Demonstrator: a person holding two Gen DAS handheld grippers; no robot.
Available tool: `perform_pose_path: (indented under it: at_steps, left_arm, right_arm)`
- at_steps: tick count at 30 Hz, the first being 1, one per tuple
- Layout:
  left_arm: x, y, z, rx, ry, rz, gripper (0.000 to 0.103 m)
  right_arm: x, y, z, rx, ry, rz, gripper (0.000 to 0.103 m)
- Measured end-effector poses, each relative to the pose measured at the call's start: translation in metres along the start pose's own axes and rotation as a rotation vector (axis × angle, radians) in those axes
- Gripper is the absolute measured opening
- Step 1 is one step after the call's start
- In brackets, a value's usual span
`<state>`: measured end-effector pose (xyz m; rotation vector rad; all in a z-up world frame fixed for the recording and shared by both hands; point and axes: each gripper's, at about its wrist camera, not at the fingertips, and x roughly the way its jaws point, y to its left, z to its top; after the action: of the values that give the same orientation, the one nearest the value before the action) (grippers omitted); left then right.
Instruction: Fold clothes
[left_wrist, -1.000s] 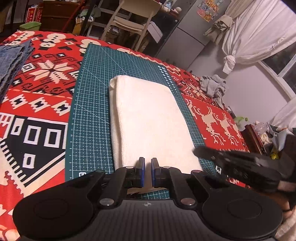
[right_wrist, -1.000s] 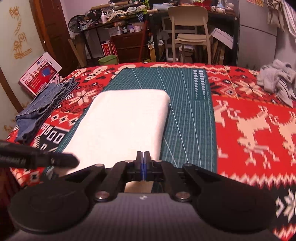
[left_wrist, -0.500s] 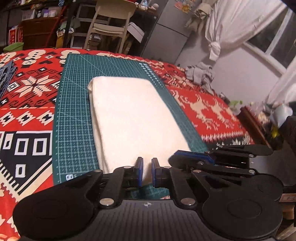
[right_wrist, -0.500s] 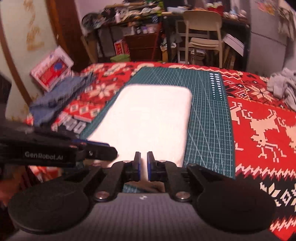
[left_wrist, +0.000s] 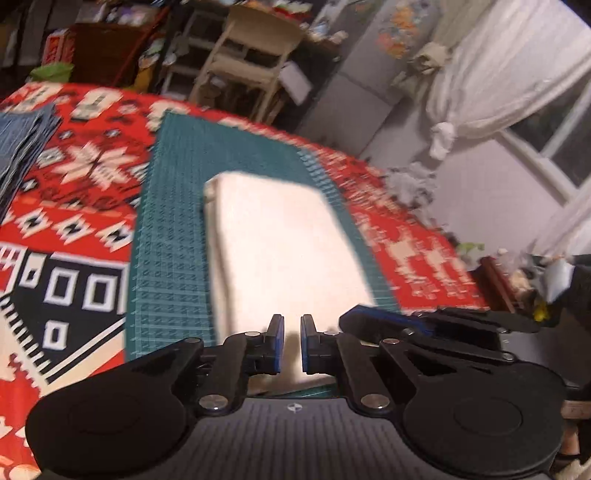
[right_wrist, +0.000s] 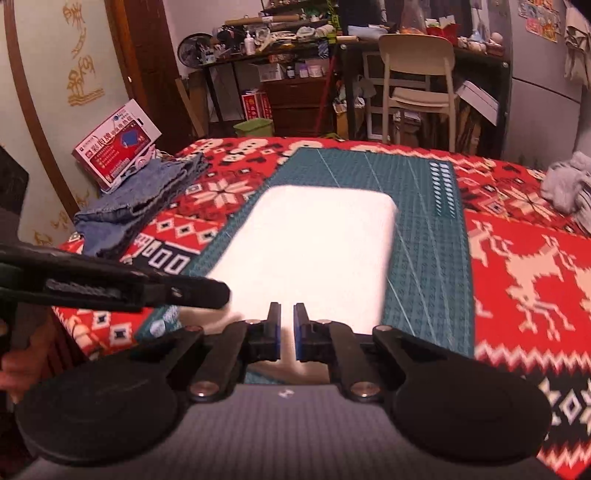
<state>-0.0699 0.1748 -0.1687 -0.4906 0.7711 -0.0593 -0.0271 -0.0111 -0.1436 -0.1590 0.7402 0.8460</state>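
Observation:
A folded cream towel lies flat on the green cutting mat. Both grippers hover at its near short edge. My left gripper has its blue pads a narrow slit apart with nothing between them. My right gripper shows the same narrow slit, also empty. In the left wrist view the right gripper lies level just to the right. In the right wrist view the left gripper reaches in from the left over the towel's near left corner. The left wrist view is blurred.
A red patterned blanket covers the surface under the mat. Folded blue jeans are stacked at the left, with a red and white box behind. Grey clothes are heaped at the right. A chair stands beyond.
The right gripper's pads were pressed together and now stand a slit apart. The two grippers have drawn closer side by side. The towel has not moved.

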Motion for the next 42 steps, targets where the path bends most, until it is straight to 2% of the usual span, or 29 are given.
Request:
perform_pose_path:
  at_steps: [2, 9, 13, 15, 17, 24, 27, 34, 35, 39, 42]
  left_arm:
    - [0.001, 0.006, -0.005, -0.010, 0.021, 0.016, 0.007]
    - [-0.016, 0.021, -0.018, -0.079, 0.041, -0.018, 0.007]
    - [-0.029, 0.034, -0.019, -0.214, 0.019, -0.104, 0.009]
    - [-0.035, 0.040, -0.015, -0.247, -0.013, -0.112, 0.011]
    - [-0.035, 0.042, -0.010, -0.247, -0.026, -0.093, 0.011]
    - [-0.005, 0.050, -0.004, -0.262, 0.014, -0.048, 0.013]
    - [0.002, 0.052, -0.004, -0.290, 0.009, -0.059, 0.015]
    - [0.012, 0.051, 0.012, -0.280, -0.029, -0.049, 0.016]
    - [0.012, 0.050, 0.012, -0.274, -0.032, -0.045, 0.006]
    - [0.002, 0.040, 0.009, -0.220, -0.056, 0.001, 0.005]
    - [0.002, 0.043, 0.003, -0.222, -0.059, 0.013, 0.005]
  right_arm:
    - [0.009, 0.005, 0.001, -0.013, 0.009, 0.006, 0.008]
    - [0.014, 0.011, -0.019, -0.021, 0.061, 0.026, 0.008]
    - [0.001, 0.005, -0.023, 0.007, 0.071, 0.041, 0.008]
    - [-0.008, 0.000, -0.024, 0.032, 0.060, 0.044, 0.009]
    - [-0.013, -0.006, -0.024, 0.054, 0.055, 0.035, 0.010]
    - [-0.014, -0.015, -0.016, 0.116, 0.032, 0.033, 0.011]
    - [-0.014, -0.012, -0.014, 0.118, 0.030, 0.047, 0.011]
    - [-0.006, -0.013, -0.016, 0.147, 0.041, 0.057, 0.011]
    - [-0.005, -0.013, -0.016, 0.150, 0.040, 0.057, 0.011]
    - [-0.004, -0.012, -0.015, 0.153, 0.040, 0.052, 0.011]
    - [-0.002, -0.013, -0.017, 0.158, 0.044, 0.048, 0.011]
